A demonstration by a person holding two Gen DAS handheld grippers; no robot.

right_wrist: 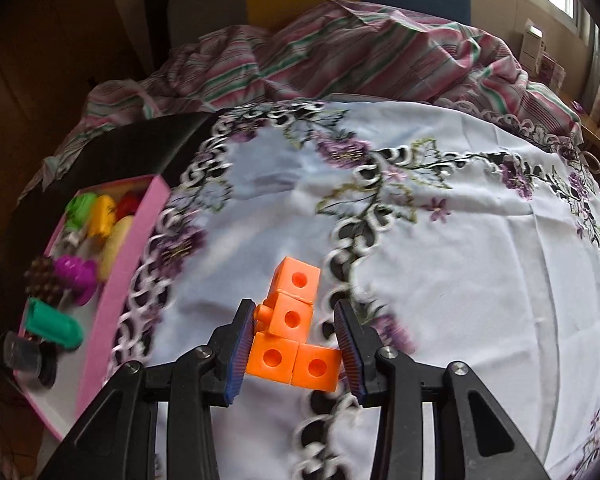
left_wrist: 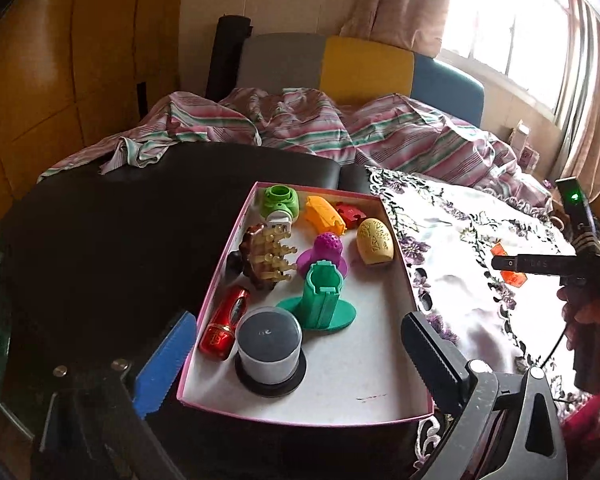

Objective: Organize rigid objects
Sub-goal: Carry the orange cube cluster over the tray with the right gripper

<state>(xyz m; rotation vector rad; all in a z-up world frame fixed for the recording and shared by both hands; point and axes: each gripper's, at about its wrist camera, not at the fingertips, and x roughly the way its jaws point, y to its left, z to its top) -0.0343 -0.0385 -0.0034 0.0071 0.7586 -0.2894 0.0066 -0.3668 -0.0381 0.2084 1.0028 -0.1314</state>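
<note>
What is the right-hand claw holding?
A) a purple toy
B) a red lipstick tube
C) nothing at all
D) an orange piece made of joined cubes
D: in the right wrist view the right claw has its pads pressed on both sides of the orange cube piece, above the embroidered white cloth; the red tube and purple toy lie in the pink-edged box.

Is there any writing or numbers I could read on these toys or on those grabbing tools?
None reads clearly.
Red tube in the pink box: gold print, too blurred.
Yellow egg-shaped toy: raised markings, not legible as text.
Right tool, seen from the left camera: faint pale lettering, too small.
Orange cube piece: only holes.
</note>
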